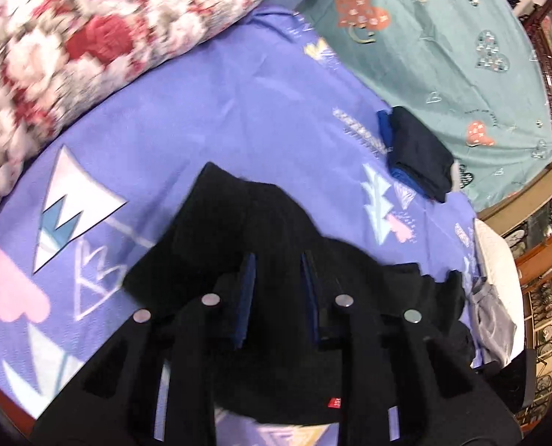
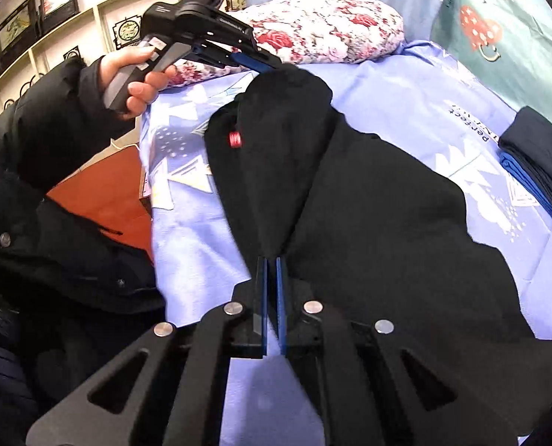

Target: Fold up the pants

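Bare bedsheet (image 1: 209, 119) lies open beyond the pants (image 1: 246, 219), hemmed by the floral pillow (image 1: 101, 33) and folded clothes (image 1: 419, 152).

Black pants (image 2: 369, 193) on lilac tree-patterned sheet (image 1: 209, 111); red-floral pillow (image 1: 90, 29).

Right gripper (image 2: 269, 260) pinched nearly closed — left gripper (image 1: 278, 260) parted, raised, hand-held (image 2: 134, 74).

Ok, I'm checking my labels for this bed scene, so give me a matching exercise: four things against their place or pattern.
1 black pants
2 pillow
3 folded dark clothes
4 red tag

A rose print
B sewn on the pants
C lying on the purple sheet
D stacked beside the teal cover

Pairs: 1-C, 2-A, 3-D, 4-B
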Available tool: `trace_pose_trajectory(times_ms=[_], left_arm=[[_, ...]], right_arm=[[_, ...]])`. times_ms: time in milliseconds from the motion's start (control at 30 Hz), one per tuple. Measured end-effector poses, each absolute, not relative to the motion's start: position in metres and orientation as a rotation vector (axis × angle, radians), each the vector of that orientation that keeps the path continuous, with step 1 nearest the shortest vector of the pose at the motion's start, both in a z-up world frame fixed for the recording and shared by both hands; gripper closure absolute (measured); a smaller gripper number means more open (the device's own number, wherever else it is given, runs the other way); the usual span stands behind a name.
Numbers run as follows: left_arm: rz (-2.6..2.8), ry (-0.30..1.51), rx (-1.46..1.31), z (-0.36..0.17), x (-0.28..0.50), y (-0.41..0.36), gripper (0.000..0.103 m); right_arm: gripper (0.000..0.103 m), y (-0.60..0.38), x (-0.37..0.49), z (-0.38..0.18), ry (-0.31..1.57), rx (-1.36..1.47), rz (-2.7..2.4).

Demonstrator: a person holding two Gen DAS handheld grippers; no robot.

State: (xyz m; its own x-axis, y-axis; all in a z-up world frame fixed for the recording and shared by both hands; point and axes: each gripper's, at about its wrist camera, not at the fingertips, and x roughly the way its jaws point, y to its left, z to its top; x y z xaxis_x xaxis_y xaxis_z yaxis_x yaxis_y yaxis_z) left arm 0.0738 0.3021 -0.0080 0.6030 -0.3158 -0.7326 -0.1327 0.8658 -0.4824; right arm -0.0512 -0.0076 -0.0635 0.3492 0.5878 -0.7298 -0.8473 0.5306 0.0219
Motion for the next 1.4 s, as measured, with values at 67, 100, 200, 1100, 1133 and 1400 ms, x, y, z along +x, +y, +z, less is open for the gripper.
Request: trace_pose_trajectory(times_ms=[67,100,200,1100,1133,1400], left_arm=[[-0.096,0.969,-0.567,-0.024,0.072,0.31,0.078],[-0.095,0.992,-0.583,-0.032,0.071,0.311,0.075],[-0.069,1.026,-0.596,-0.042,0.068,0.312,0.043],[-0.075,1.011,-0.461,-0.044,0.124,0.314,0.023],[-0.09,1.026,-0.428,-0.044,0.124,0.308,0.023],[-0.294,1.089,-0.379,-0.019,0.102,0.285,0.012]], right_arm=[[0.099,-0.005,-0.052,-0.069,0.757,-0.417,0.93],[0.099,-0.005,-0.049,-0.072,0.765,-0.407,0.921],[0.099,-0.005,-0.046,-0.075,0.765,-0.399,0.902],[0.099,-0.02,-0.037,-0.079,0.778,-0.278,0.925],[0.099,-0.021,-0.038,-0.079,0.778,-0.278,0.925],[0.099,-0.026,-0.033,-0.079,0.782,-0.261,0.916]])
